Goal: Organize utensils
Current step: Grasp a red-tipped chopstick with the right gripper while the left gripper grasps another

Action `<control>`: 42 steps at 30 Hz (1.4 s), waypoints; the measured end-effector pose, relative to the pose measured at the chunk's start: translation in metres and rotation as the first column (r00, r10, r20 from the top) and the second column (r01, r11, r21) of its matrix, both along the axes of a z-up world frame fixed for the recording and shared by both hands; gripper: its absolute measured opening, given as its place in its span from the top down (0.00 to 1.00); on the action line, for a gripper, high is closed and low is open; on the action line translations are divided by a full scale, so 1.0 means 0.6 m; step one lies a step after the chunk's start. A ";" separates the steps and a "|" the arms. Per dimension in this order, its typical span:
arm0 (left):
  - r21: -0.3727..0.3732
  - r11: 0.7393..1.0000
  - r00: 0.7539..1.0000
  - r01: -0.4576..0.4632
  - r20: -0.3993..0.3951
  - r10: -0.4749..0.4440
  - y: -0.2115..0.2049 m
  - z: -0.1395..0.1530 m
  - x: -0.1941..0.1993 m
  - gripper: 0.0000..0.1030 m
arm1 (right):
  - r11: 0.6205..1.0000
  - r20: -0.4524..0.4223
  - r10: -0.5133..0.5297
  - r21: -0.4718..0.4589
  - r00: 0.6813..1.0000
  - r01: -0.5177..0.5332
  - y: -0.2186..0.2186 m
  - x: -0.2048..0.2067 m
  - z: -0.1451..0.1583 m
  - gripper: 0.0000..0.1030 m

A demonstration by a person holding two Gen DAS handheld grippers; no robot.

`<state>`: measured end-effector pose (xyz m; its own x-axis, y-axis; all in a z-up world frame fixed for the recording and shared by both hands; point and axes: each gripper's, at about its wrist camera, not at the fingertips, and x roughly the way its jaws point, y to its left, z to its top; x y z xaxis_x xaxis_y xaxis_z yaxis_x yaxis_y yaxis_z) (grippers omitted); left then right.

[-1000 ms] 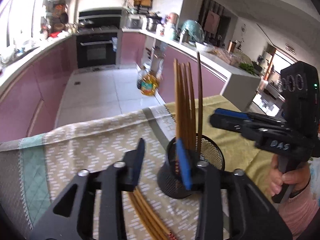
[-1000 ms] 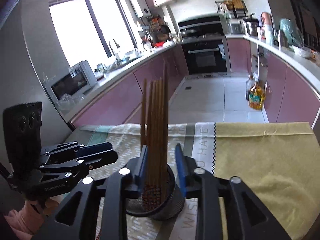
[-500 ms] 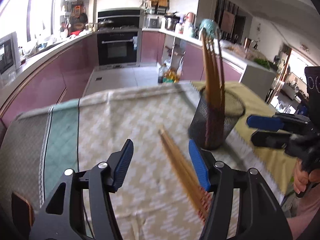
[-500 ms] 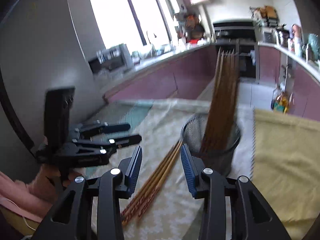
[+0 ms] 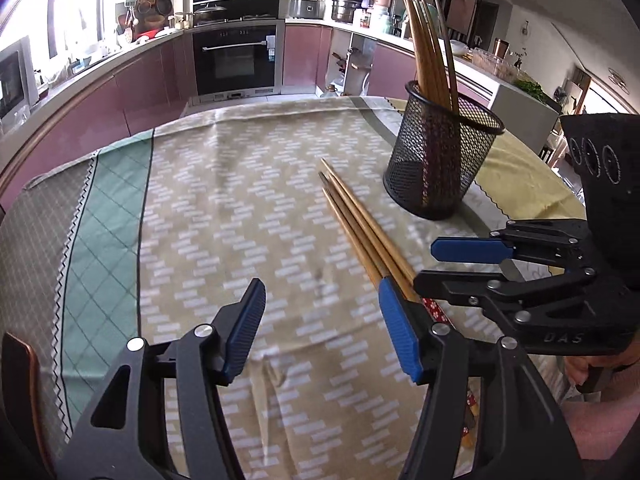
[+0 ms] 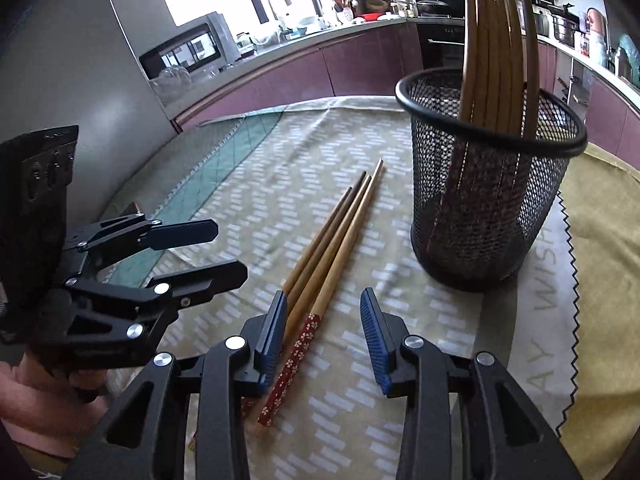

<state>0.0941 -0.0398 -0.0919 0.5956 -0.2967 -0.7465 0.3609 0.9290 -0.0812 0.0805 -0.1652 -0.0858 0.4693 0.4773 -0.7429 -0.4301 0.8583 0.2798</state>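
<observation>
Loose chopsticks [image 6: 336,240]: we see them flat on the tablecloth [image 5: 224,216], just beside the mesh holder [image 6: 484,208], decorated ends under our right gripper [image 6: 323,332].
Right gripper: released, empty, jaws straddling those ends.
Left gripper [image 5: 320,328]: released, empty, above the cloth.
Holder: upright, more chopsticks [image 6: 496,40] inside.

The surface [image 5: 248,184] is covered by a tan cloth [image 6: 256,216] with small white dashes. One side of the cloth has a green part [image 5: 108,216]. A yellow cloth [image 6: 600,216] lies next to it. A black mesh cup [image 5: 438,156] stands on the tan cloth with sticks inside it. A few chopsticks [image 6: 332,248] lie flat on the cloth near the cup, not touching it
</observation>
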 end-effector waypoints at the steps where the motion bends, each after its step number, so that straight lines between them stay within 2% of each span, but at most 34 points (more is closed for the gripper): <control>1: -0.003 1.000 1.000 0.005 -0.002 -0.005 0.000 -0.001 -0.001 0.43 | 1.000 0.000 -0.005 -0.007 1.000 0.005 0.001 -0.001 -0.001 0.66; 11: -0.014 1.000 1.000 0.023 -0.014 -0.024 -0.009 -0.007 -0.006 0.41 | 0.998 0.011 -0.019 -0.053 1.000 0.020 0.012 -0.006 -0.009 0.66; 25: 0.018 0.999 0.998 0.040 -0.045 -0.039 -0.033 -0.024 0.010 0.41 | 0.997 0.009 -0.046 -0.069 0.999 0.047 0.015 0.001 -0.008 0.77; 28: 0.023 0.999 0.998 0.033 -0.047 -0.032 -0.031 -0.023 0.013 0.45 | 0.996 0.009 -0.046 -0.070 0.999 0.047 0.015 0.001 -0.008 0.77; 31: 0.048 0.999 0.998 0.019 -0.052 -0.017 -0.030 -0.025 0.020 0.56 | 0.996 0.011 -0.046 -0.072 0.999 0.047 0.013 0.000 -0.009 0.77; 33: 0.053 0.998 0.999 0.019 -0.050 -0.017 -0.029 -0.025 0.022 0.56 | 0.996 0.014 -0.046 -0.076 0.999 0.047 0.016 0.002 -0.008 0.77; 38: -0.007 0.999 0.998 0.031 -0.052 -0.032 -0.026 -0.016 0.022 0.51 | 0.996 0.013 -0.049 -0.069 0.999 0.049 0.019 0.006 -0.009 0.76; 42: 0.003 0.999 0.997 0.052 -0.056 -0.052 -0.037 -0.022 0.020 0.49 | 0.997 0.012 -0.048 -0.065 0.999 0.049 0.017 0.005 -0.010 0.76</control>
<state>0.1064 -0.0621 -0.1052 0.5367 -0.3231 -0.7794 0.4040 0.9094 -0.0987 0.0834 -0.1548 -0.0917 0.4987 0.4040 -0.7668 -0.3899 0.8947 0.2178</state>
